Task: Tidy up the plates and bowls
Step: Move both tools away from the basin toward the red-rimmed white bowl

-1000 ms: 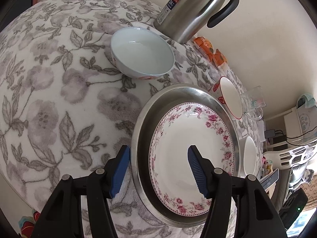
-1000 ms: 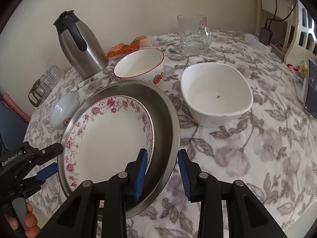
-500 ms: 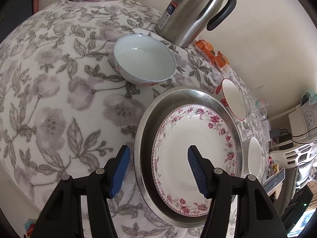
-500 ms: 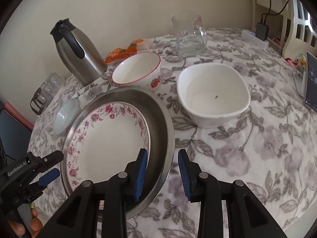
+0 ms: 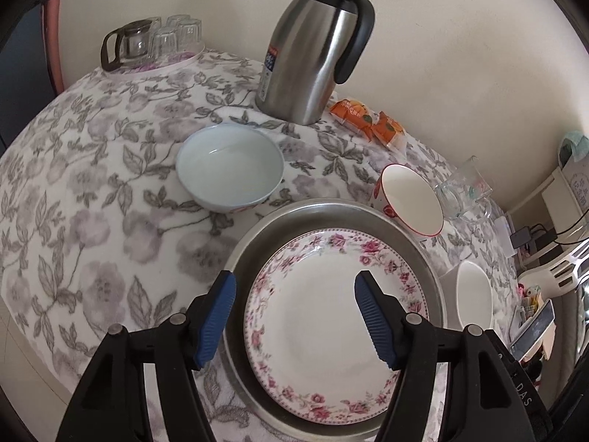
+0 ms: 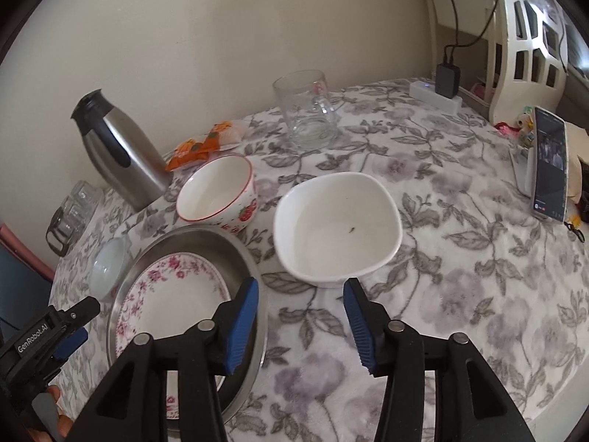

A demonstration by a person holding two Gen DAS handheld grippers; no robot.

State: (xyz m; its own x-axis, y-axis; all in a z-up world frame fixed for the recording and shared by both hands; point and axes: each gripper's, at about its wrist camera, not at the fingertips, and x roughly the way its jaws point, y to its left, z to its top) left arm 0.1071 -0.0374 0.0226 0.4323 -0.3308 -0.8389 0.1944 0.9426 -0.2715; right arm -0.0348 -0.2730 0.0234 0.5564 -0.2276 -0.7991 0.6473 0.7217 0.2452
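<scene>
A rose-patterned plate (image 5: 337, 313) is seen lying inside a steel pan (image 5: 254, 235), directly beneath and ahead of the left gripper (image 5: 294, 309), whose jaws are spread wide over the near rim with nothing held. The right gripper (image 6: 300, 316) is likewise held wide and empty, the pan at its left finger and a white dish (image 6: 337, 228) just ahead. Further out are set a strawberry bowl (image 6: 217, 193) (red-rimmed), a pale blue bowl (image 5: 230, 169) and a steel thermos (image 5: 313, 51), all on a floral tablecloth (image 6: 460, 258).
</scene>
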